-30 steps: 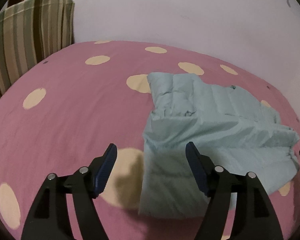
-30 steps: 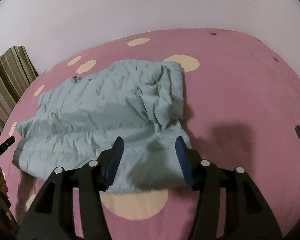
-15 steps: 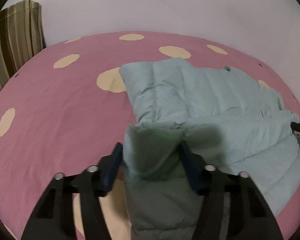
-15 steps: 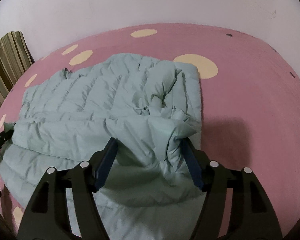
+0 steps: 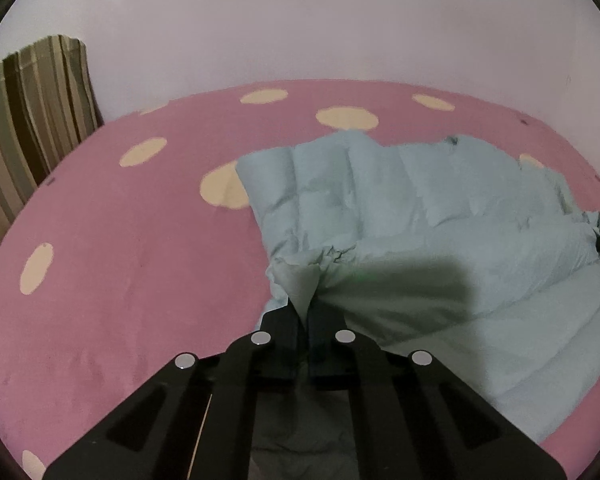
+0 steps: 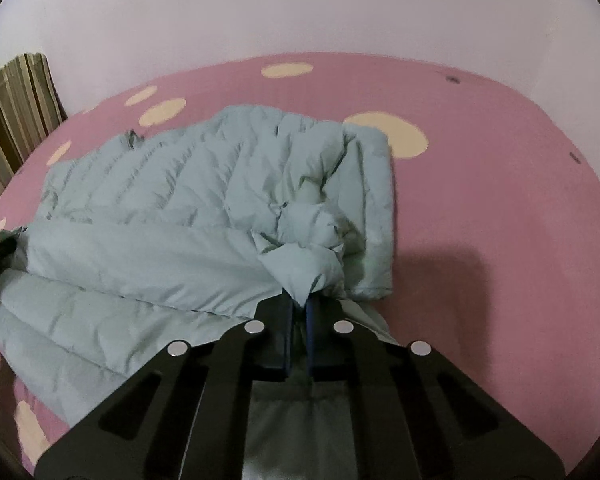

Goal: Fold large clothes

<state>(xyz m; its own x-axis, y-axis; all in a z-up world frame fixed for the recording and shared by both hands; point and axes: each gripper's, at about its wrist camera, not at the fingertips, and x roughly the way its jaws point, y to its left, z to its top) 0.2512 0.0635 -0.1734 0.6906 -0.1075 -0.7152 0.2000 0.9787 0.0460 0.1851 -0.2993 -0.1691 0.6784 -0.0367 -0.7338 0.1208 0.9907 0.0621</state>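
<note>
A pale blue quilted puffer jacket (image 5: 400, 208) lies partly folded on a pink bed cover with cream dots (image 5: 120, 260). My left gripper (image 5: 304, 316) is shut on a pinched fold at the jacket's near left edge and holds it raised. My right gripper (image 6: 300, 308) is shut on the jacket (image 6: 172, 184) at its near right edge, also raised. The near edge hangs between the two grippers and drapes under both. The other gripper's black tip shows at the frame edge in each view.
A striped cushion (image 5: 24, 120) stands at the far left by the pale wall (image 5: 300, 20). The bed cover (image 6: 500, 200) stretches to the right of the jacket, with small dark marks near its right edge.
Both grippers moved forward onto the jacket's near edge and went from open to shut on it. The gripped edge now lifts off the bed.
</note>
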